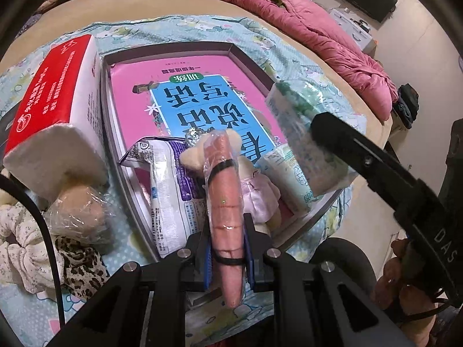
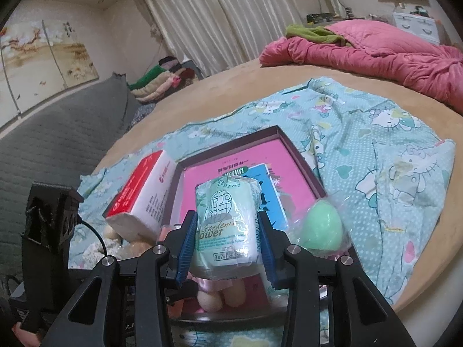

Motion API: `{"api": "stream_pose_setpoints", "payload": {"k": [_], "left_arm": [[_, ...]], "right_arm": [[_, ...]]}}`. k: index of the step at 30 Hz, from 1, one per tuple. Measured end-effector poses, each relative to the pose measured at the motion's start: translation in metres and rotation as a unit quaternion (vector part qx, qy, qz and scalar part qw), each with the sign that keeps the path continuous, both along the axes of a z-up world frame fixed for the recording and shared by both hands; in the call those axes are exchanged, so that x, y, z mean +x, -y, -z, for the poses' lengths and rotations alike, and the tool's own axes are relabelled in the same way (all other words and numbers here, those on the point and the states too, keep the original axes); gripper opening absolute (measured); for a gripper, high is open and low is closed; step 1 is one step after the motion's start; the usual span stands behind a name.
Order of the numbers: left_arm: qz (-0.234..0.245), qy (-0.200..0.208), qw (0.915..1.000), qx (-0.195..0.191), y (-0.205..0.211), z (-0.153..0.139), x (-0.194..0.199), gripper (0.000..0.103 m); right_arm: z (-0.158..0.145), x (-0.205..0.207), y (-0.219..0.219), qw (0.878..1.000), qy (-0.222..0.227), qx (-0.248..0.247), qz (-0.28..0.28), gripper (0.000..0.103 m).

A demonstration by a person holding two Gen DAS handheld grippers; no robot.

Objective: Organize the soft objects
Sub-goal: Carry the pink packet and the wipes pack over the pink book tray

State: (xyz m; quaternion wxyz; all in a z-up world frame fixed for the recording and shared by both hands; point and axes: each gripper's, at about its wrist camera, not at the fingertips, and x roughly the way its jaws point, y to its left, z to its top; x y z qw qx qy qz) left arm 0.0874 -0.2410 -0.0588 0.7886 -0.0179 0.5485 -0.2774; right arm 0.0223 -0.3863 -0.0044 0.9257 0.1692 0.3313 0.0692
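Clamped between the blue pads of the left gripper is a pink sausage-shaped soft toy sealed in clear film with two black bands round it; it juts toward 12 o'clock over the near end of the shallow dark-walled box. Beyond it in the left wrist view, a white-and-purple packet and a small plush doll in a pink skirt already lie in the box on a pink and blue book with large Chinese characters.

In the right wrist view the right gripper is shut on a pale green tissue pack; its print shows "Gardenia" and "ower", with a small "3" and "7" below. At 3 o'clock of it sits a green egg-shaped toy in film, at the box's right wall. At 10 o'clock a red and white tissue brick lies outside the box on the cartoon-cat sheet; its writing is too small to read.

Both hands look to be mid-delivery. Next, each piece needs lowering onto a free patch of the book, then the jaws parting.
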Motion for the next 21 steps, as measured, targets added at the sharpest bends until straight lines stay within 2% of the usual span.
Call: {"api": "stream_pose_setpoints", "payload": {"k": [21], "left_arm": [[-0.017, -0.001, 0.9997, -0.018, -0.006, 0.005, 0.015, 0.018]], "right_arm": [[0.021, 0.02, -0.011, 0.998, -0.048, -0.042, -0.002, 0.043]]}}
